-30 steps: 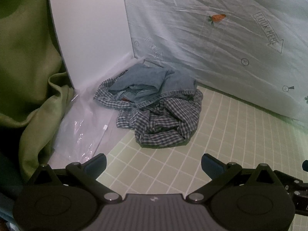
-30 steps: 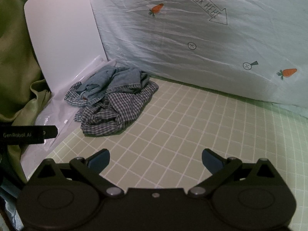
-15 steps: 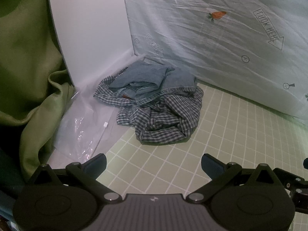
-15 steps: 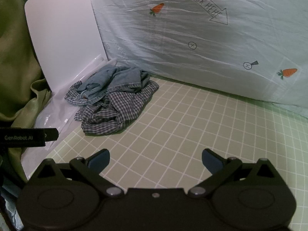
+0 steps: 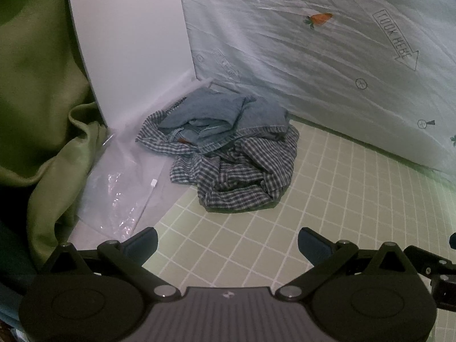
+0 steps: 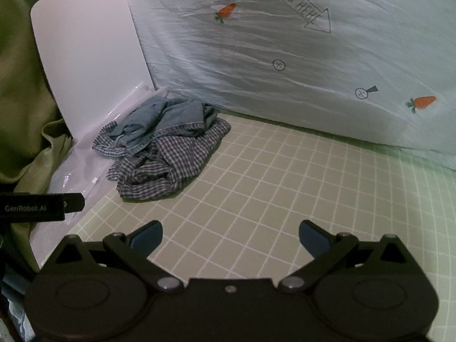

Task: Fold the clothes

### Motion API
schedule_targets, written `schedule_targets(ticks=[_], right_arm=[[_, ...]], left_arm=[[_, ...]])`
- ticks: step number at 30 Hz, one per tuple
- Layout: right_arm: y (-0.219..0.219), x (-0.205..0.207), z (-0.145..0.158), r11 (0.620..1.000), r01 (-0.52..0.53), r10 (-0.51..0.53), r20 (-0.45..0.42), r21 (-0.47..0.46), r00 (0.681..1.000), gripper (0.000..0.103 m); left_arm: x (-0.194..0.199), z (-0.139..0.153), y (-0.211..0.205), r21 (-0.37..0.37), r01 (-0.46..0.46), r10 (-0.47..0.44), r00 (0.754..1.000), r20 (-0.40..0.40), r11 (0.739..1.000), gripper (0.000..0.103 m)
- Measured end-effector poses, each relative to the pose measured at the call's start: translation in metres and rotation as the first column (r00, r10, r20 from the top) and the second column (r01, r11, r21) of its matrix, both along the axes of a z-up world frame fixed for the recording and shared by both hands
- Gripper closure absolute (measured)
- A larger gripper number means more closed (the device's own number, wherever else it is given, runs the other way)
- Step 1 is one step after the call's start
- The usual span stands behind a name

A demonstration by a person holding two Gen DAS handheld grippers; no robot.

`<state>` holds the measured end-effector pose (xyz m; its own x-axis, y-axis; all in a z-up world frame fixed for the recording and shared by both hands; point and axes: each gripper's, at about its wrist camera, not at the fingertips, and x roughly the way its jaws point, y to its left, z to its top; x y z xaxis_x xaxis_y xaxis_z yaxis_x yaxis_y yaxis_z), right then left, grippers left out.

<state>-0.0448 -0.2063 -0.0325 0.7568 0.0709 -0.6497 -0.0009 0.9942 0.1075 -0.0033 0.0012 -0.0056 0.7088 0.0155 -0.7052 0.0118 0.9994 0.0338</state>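
A crumpled pile of clothes lies at the far left of the green grid mat (image 5: 327,199). It is a blue-white checked garment (image 5: 242,176) with a light blue denim garment (image 5: 222,116) on top. The pile also shows in the right wrist view, checked garment (image 6: 171,162) and denim garment (image 6: 171,116). My left gripper (image 5: 228,245) is open and empty, well short of the pile. My right gripper (image 6: 230,236) is open and empty over the mat (image 6: 285,185), to the right of the pile.
A pale sheet with carrot prints (image 5: 313,42) rises behind the mat. A white board (image 5: 128,42) stands at the back left, with a clear plastic bag (image 5: 122,188) at its foot. Green fabric (image 5: 37,85) hangs at the left. The left gripper's body (image 6: 37,206) shows in the right view.
Both grippers have drawn back slightly, so the pile sits a little higher in both views. The clothes have not moved. Both jaws stay open.
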Motion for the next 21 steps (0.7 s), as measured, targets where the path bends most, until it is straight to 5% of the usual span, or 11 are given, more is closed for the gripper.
schedule_targets(ticks=[21], right_arm=[[-0.002,0.028,-0.002,0.999,-0.021,0.021,-0.008,-0.04,1.0,0.0]], left_arm=[[0.034,-0.013,-0.006,-0.036,0.006,-0.008,0.999,-0.048,0.999,0.0]])
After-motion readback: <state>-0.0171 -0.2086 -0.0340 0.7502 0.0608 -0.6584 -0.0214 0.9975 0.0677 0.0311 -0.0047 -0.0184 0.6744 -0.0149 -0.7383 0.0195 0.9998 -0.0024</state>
